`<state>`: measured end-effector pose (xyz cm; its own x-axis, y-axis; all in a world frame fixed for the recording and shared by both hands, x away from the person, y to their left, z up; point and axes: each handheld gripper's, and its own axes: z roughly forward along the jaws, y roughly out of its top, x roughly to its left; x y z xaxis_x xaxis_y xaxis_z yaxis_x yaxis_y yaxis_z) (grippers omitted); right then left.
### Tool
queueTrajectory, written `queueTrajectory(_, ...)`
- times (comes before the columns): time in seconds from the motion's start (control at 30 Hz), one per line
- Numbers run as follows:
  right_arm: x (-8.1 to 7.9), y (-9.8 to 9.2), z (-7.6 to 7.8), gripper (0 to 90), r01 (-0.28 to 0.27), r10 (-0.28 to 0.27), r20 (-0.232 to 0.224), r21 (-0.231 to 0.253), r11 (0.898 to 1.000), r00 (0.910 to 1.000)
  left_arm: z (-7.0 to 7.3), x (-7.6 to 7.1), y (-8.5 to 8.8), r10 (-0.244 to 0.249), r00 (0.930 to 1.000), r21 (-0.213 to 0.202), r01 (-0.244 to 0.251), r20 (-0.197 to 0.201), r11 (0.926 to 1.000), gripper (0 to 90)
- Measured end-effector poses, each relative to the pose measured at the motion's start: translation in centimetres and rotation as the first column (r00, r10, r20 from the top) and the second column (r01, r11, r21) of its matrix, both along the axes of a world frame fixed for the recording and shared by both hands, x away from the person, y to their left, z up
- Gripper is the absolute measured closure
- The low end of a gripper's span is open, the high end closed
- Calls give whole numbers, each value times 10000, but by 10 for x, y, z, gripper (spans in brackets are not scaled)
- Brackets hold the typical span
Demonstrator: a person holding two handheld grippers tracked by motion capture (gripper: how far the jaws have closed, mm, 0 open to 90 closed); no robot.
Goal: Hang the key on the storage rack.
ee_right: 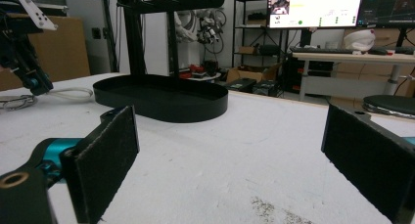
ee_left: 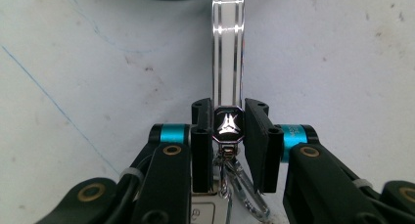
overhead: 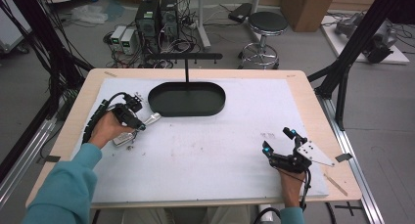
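While the right gripper point(overhead: 280, 141) rests near the table's point(overhead: 205, 155) front edge with jaws spread wide and empty, the left gripper point(ee_left: 228, 131) has its jaws closed on a shiny metal keychain point(ee_left: 228, 122) lying on the white surface, just short of the black oval tray point(overhead: 187, 99).

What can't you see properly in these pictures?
- The shiny keychain: in the left gripper view its rings run off the bottom edge behind the left gripper; its far end is lost in glare.
- The same keychain in the high view: too small, partly under the hand.
- The black tray: in the right gripper view its near wall hides the inside.
- The right gripper: jaw tips cut off by the frame edges.
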<state>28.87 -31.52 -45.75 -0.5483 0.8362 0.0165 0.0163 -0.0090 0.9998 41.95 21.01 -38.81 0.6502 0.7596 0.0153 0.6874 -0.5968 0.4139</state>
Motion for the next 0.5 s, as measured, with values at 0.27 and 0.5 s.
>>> queueTrajectory(0.27,0,0,0,63,0,0,9,-21,10000,10000,14,-4,7,55,9984,-709,-16,557,9975,740)
queueTrajectory(0.5,0,0,0,62,12,-12,23,-22,10000,10000,24,-6,9,-32,9959,-1211,141,904,9925,741)
